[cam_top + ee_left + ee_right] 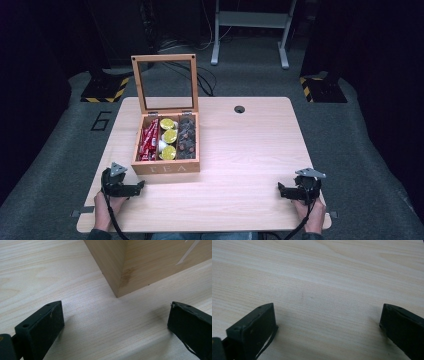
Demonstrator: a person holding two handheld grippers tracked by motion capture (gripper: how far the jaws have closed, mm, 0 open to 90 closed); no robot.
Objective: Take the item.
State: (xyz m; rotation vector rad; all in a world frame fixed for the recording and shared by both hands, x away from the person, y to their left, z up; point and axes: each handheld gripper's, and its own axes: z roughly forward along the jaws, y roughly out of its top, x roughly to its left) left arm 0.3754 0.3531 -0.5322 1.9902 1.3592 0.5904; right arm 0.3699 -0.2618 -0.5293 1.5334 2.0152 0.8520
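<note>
Wooden tea box [165, 168], lid up, sits left of centre on the table [240, 165]; left gripper [136, 187] just beside its front corner, right gripper [281, 191] well apart, both spread wide, empty.

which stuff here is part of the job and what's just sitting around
Part of the job:
- wooden tea box, lid up
- red sachets, yellow-topped pods and dark pods in its three compartments
- left gripper, open, near the box's front corner
- right gripper, open

Just there:
- table
- cable hole
- metal frame legs on the floor behind
</note>
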